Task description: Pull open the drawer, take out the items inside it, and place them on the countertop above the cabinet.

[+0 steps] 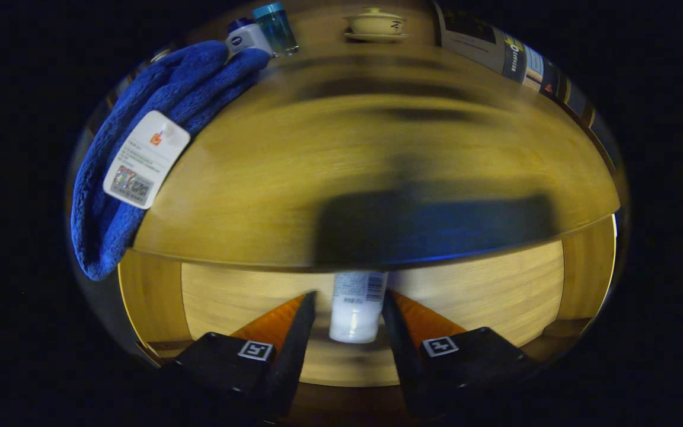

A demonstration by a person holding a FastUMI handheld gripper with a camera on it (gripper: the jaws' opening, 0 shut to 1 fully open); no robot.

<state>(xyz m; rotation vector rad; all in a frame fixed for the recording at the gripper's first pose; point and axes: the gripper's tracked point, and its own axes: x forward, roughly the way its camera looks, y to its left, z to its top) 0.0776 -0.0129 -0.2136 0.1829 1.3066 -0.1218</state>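
A white bottle (356,308) with a barcode label stands between my fingers, and my gripper (350,308) is shut on it, one finger pressed against each side. Its upper end is lost in a dark, blurred patch at the countertop's front edge. Behind and below the bottle lies the pale wooden inside of the open drawer (495,296). The wooden countertop (294,178) spreads out beyond the fingers, blurred by motion. A blue towel (140,148) with a white tag lies on its left part, hanging over the edge.
At the back of the countertop stand a small white bottle with a dark cap (245,37) and a teal jar (276,26), both by the towel. A lidded cup on a saucer (375,25) sits further right. A printed box (495,53) is at the far right.
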